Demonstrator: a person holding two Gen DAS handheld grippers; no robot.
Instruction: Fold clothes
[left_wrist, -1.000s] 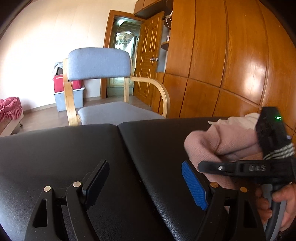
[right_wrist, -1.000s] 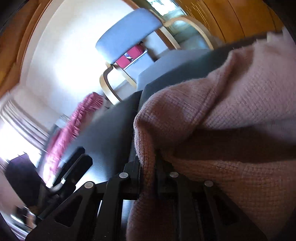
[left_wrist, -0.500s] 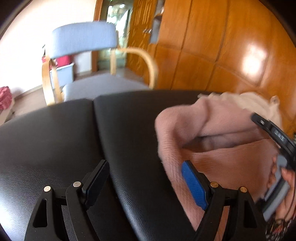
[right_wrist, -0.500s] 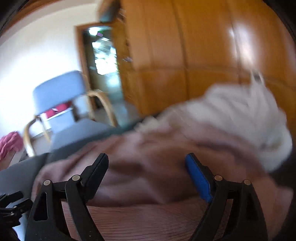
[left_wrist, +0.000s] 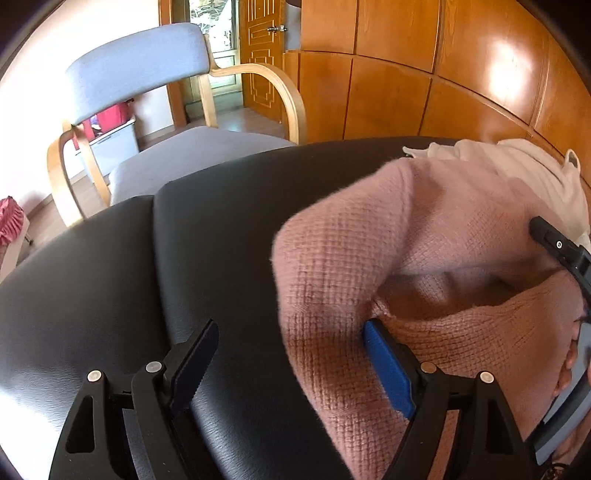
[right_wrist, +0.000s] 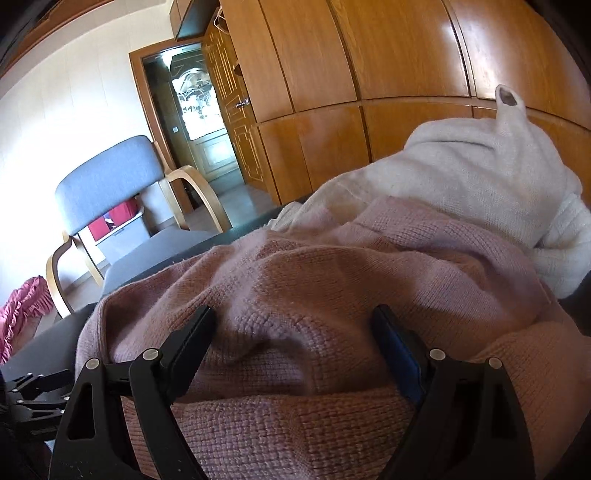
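Black padded table (left_wrist: 110, 288) fills the foreground. At left, the left gripper (left_wrist: 291, 365) gapes empty, the pink sweater (left_wrist: 424, 258) just to its right. Rightward, the right gripper (right_wrist: 295, 343) gapes over the sweater's bunched fold, nearer.

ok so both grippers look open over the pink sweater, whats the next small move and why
Probably ease the left gripper right and close on the pink sweater's rolled edge. That edge lies loose between its open fingers, bunched on the black table, and the right gripper is open, gripping nothing.
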